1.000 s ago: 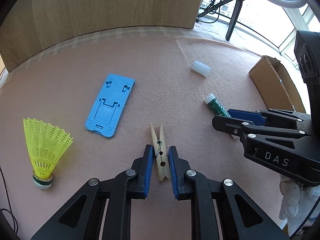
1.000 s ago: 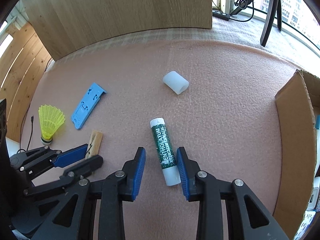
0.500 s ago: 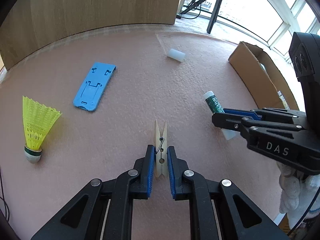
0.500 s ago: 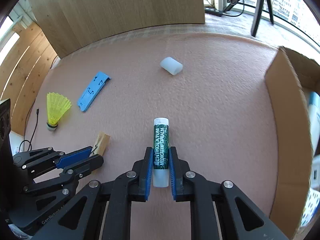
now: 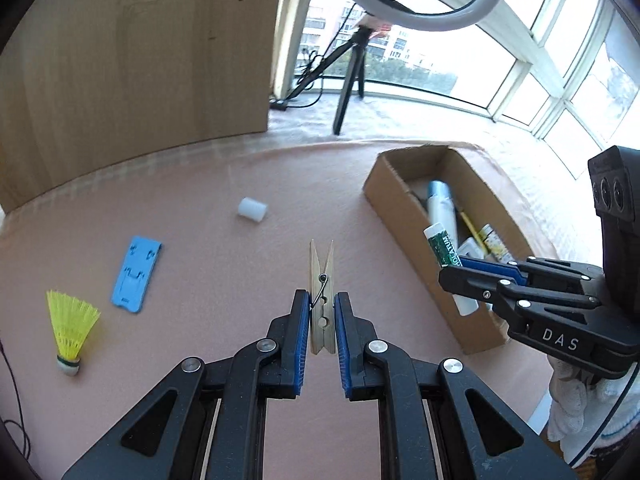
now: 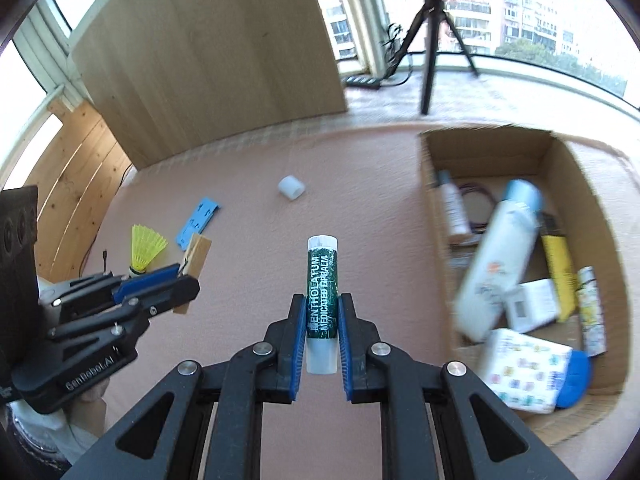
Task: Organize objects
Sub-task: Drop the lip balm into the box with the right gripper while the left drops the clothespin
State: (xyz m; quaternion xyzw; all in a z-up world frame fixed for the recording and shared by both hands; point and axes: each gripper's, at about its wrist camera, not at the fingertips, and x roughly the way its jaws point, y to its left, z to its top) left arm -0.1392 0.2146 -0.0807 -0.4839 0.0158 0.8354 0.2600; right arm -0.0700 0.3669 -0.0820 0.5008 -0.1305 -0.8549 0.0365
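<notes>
The left gripper (image 5: 322, 312) is clamped on a pale wooden clothespin (image 5: 321, 292) with a wire spring, held above the pink mat (image 5: 224, 280). The right gripper (image 6: 322, 316) pinches a dark green Mentholatum lip balm (image 6: 322, 288), white-capped, left of the cardboard box (image 6: 580, 168).

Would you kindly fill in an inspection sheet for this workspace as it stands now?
Surface: pink mat covers the table.
Job's things: clothespin in left gripper; lip balm tube in right gripper; cardboard box holds bottles and packets.
Clutter: yellow shuttlecock, blue phone stand and white cap lie on the mat.
Grippers: both shut on their items, lifted off the mat.
Cables: thin black cable at the left edge.
Surroundings: wooden panel, tripod, windows.
</notes>
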